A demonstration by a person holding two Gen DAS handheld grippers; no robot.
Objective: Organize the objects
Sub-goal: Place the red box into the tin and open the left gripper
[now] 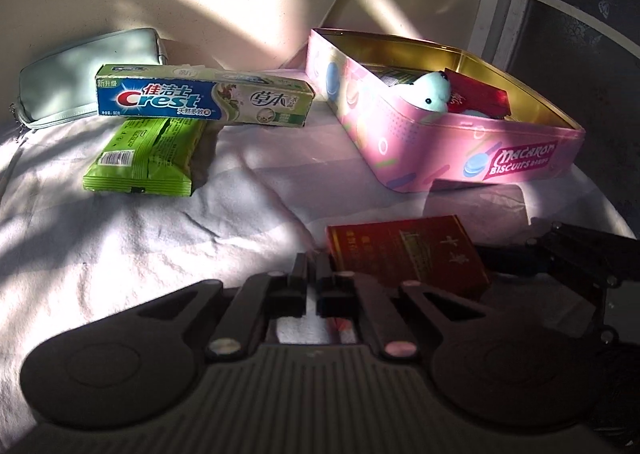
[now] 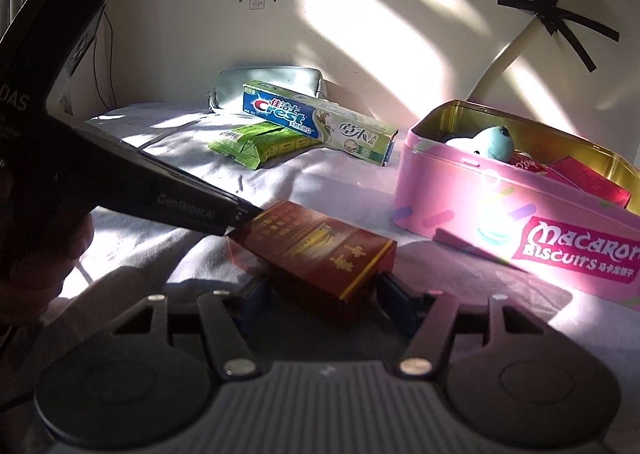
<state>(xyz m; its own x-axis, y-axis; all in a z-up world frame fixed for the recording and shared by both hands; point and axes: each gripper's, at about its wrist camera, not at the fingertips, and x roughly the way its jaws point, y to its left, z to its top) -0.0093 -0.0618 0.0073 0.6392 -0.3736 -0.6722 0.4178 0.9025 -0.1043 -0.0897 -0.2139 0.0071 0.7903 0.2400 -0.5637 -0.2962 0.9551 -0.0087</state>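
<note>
**Right wrist: red box between the fingers**

Right gripper (image 2: pixel 320 286) has fingers set wide, one either side of red box (image 2: pixel 320 250), which lies on white cloth (image 2: pixel 168 254); contact w/ pads can't be told. Left gripper (image 1: pixel 311 274) fingers nearly together, nothing between, tips just beside box's left end. Pink biscuit tin (image 1: pixel 460 142) lid off, w/ plush toy (image 1: pixel 434 90) inside. Toothpaste carton (image 1: pixel 204 98) rests on green packet (image 1: pixel 148 158), blue-grey pouch (image 1: pixel 80 78) behind, by wall.
</note>
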